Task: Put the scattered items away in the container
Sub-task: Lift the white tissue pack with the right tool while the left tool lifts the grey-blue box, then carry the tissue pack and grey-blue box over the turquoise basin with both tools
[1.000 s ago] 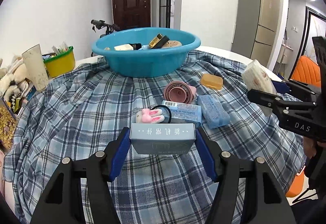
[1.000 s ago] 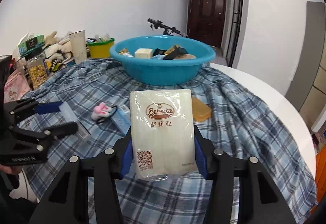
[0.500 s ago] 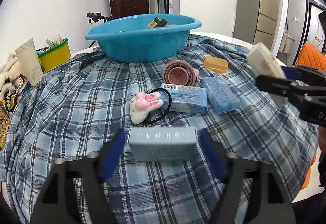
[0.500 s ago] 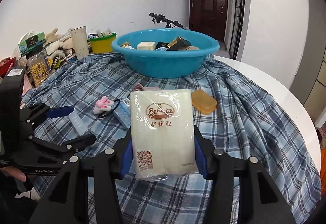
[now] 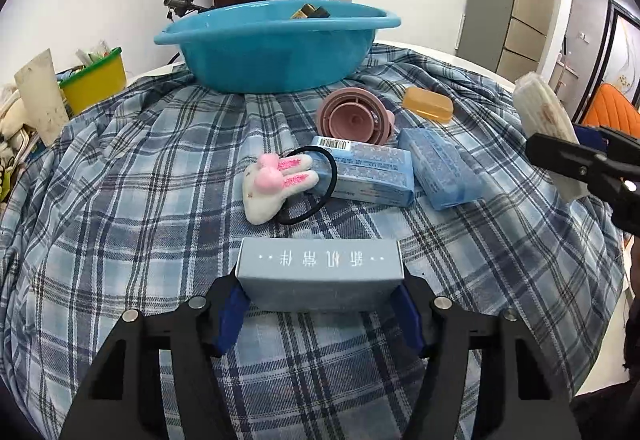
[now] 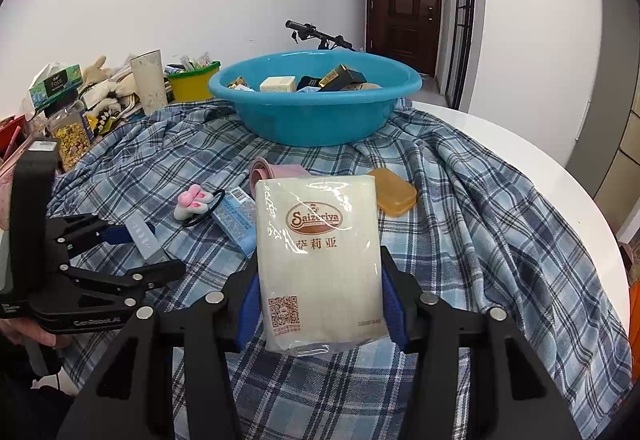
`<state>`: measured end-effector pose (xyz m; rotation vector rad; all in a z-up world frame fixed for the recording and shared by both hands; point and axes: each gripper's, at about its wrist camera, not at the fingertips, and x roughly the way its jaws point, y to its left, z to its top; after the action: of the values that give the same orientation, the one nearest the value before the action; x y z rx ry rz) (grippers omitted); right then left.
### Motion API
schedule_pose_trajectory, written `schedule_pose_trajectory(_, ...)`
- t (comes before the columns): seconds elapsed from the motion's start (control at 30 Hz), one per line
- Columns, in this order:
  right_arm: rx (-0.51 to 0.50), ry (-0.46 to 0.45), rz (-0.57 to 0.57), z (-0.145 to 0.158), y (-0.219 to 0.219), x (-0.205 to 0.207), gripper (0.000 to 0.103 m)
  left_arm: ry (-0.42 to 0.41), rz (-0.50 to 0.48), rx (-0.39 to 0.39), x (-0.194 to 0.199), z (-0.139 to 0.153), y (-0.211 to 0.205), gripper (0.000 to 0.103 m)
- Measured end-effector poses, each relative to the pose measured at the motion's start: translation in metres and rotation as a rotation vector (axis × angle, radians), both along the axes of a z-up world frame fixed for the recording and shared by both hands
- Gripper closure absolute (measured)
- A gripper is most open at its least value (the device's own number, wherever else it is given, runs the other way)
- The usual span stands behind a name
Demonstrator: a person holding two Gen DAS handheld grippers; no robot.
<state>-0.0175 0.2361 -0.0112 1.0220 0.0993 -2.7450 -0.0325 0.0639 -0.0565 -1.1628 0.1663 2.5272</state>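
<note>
Your left gripper [image 5: 320, 304] is closing on the grey box [image 5: 319, 272], low over the cloth [image 5: 120, 200]: stiff, light, keep pinching its short ends. Right gripper [image 6: 318, 304] clamps the soft wipes pack [image 6: 318, 260]; squeeze gently, basin [image 6: 316, 120] ahead.

Right gripper [image 6: 320, 304] clamps upright clear-wrapped white napkin pack [image 6: 318, 260] with brown Saizeriya logo. Beyond: round blue plastic basin [image 6: 316, 112] holding small boxes, on blue plaid cloth [image 6: 460, 208]. Orange soap bar [image 6: 394, 191], pink bunny hair tie [image 6: 194, 202], light-blue tissue packet [image 6: 236, 220] lie between. Left gripper [image 6: 152, 246], jaws closing, pads against grey-blue flat box [image 6: 144, 238].
</note>
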Motion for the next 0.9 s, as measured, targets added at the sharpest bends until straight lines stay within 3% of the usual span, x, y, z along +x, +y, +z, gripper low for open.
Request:
schedule_pose_trajectory(0.23, -0.003, 0.007, -0.020, 0.001, -0.002, 0.001, 0.053, 0.058, 0.066, -0.007, 0.010, 0.017, -0.005, 0.038)
schedule_pose_trajectory(0.47, 0.008, 0.085, -0.052, 0.015, -0.014, 0.006, 0.053, 0.173, 0.111, -0.003, 0.021, 0.043, -0.007, 0.038)
schedule_pose_trajectory(0.9, -0.002, 0.336, -0.145, 0.064, -0.032, 0.018, 0.053, 0.447, 0.216, 0.048, 0.037, 0.097, -0.010, 0.038)
